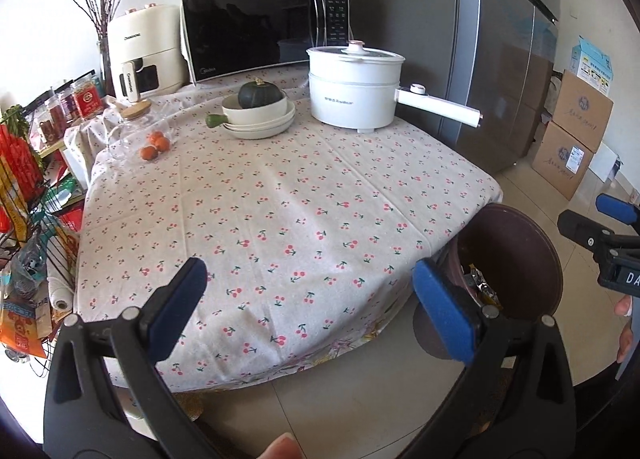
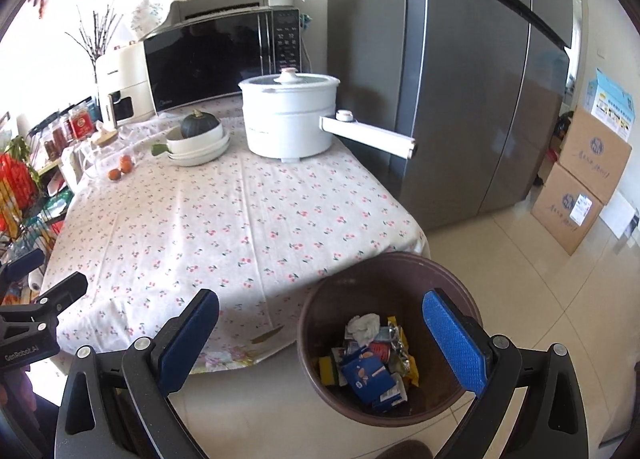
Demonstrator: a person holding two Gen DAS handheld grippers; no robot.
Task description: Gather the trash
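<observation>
From where I stood, the trash was already down in the brown waste bin [image 2: 390, 339], which sat on the tiled floor touching the near right corner of the desk [image 2: 224, 219]. Inside lay a crumpled white tissue [image 2: 364, 325], a blue carton [image 2: 366, 375], a small red can [image 2: 380, 351] and some yellow wrappers [image 2: 410, 369], piled loosely. All of it looked light; the tissue and wrappers soft and easily crushed, the carton stiffer with flat faces that a pinch across its narrow side would suit, the can round and likely to slip unless taken across its body.

The left hand-held gripper [image 1: 310, 299] hung over the near edge of the cherry-print cloth, released, nothing between its blue pads [image 1: 444, 315]. The right hand-held gripper [image 2: 320, 339] hovered above the bin's mouth, likewise spread wide and empty.

The middle of the desk was bare cloth, so I judged there was little left to gather there. Farther back stood the white electric pot [image 2: 288, 119], whose long handle [image 2: 366, 135] jutted out past the desk's right side, a thing to catch on; beside it a bowl holding a dark green squash [image 2: 198, 125], and oranges [image 2: 120, 169] near the left edge. The refrigerator [image 2: 480, 79] closed in the right, but open floor lay around the bin.
</observation>
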